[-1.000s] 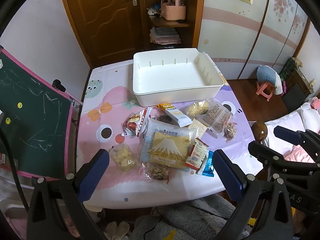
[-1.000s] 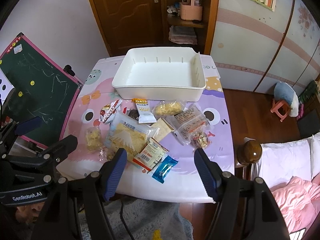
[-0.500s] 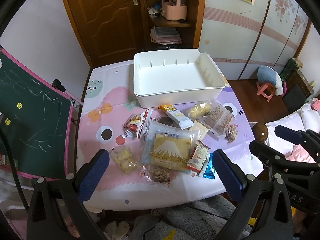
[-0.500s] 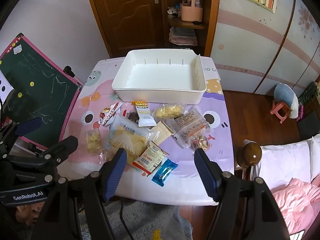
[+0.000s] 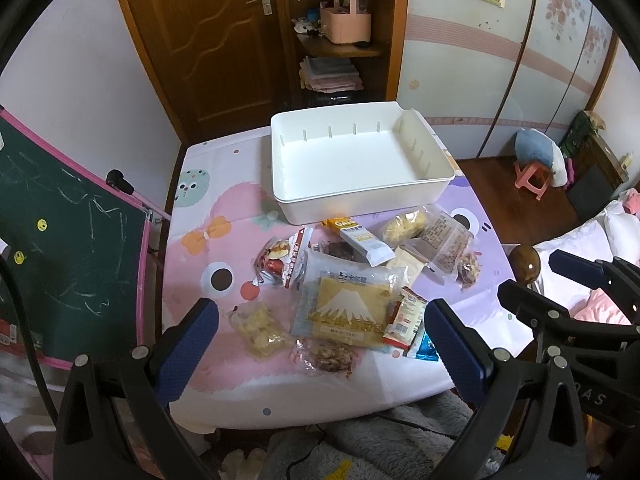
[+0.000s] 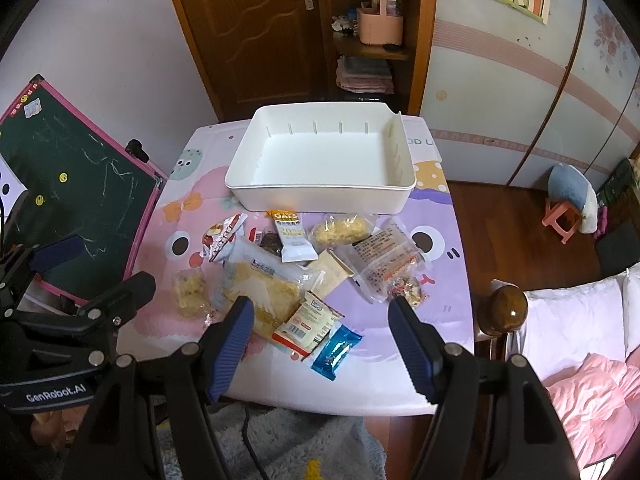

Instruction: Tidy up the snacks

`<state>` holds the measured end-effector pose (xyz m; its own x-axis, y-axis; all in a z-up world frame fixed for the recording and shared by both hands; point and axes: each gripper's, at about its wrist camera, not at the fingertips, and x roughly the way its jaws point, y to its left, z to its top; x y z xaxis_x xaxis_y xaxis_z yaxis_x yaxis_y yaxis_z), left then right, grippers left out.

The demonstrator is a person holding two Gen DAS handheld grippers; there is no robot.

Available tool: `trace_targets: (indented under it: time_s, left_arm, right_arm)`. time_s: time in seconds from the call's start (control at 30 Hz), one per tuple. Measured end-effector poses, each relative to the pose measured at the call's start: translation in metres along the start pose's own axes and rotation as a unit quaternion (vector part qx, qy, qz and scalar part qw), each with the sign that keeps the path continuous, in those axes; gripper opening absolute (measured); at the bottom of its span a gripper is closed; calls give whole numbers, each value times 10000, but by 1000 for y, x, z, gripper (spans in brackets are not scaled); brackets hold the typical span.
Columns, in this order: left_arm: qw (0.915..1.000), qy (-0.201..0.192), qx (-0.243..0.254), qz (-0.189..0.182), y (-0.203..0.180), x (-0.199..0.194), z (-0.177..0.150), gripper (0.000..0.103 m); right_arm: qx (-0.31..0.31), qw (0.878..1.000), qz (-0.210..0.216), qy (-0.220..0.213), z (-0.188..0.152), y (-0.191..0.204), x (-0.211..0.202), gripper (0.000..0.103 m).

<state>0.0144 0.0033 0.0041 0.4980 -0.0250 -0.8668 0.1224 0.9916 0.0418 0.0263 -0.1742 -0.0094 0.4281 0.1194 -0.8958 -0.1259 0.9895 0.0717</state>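
Two handheld grippers hover above the near edge of a small table [image 5: 208, 240] covered in a pink and purple cartoon cloth. The left gripper [image 5: 320, 344] and the right gripper [image 6: 322, 340] both have their blue-padded jaws spread wide and hold nothing. An empty white plastic bin [image 6: 320, 194] sits at the far side of the table, likely the destination for the snacks. These lie loose in a heap just in front of it: a large Mount Fuji cake packet [image 5: 347, 310] in the middle, an oat bar [image 5: 360, 238] touching the bin's front wall, a small blue wrapper [image 6: 335, 350] nearest the right gripper, and clear bags of pale puffs. Nothing appears sorted yet. The left view shows a brown nutty packet [image 5: 326, 356] at the pile's near edge, mostly hidden in the right view; the right view shows the blue wrapper whole.
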Motion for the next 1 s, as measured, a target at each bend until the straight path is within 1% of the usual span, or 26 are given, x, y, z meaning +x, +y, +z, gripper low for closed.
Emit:
trace_targets:
  time_s: [0.23,0.47,0.57,0.7,0.77,0.83,0.93,1.0]
  left_arm:
    - [10000,25,6,-21,13,-2,-4,102]
    - [9999,68,-108,-70,33,-1,-8,102]
    - [9997,83,-181,-105,44,2,-9,102]
    - [9991,25,-389,-154,69,7,-9,102]
    - [9988,-19,-468,-132,80,12,-11,102]
    - [9987,-36,-512,-31,92,19,-13,102]
    - [9984,72,-549,70,108,36,-15,102]
    - [9982,227,-556,50,117,52,-17,102]
  right_arm:
    - [25,10000,17,34,-2,9,1,70]
    - [-82,9999,-12,67,-7,30,2,70]
    - [-127,9999,-9,106,-6,36,4,70]
    - [-31,9999,-40,99,-6,37,6,70]
    - [46,9999,-111,121,-6,36,10,70]
    - [125,9997,-144,167,-6,32,15,70]
    - [299,9989,-209,285,-8,25,25,70]
    - [422,9981,-250,374,-9,18,33,70]
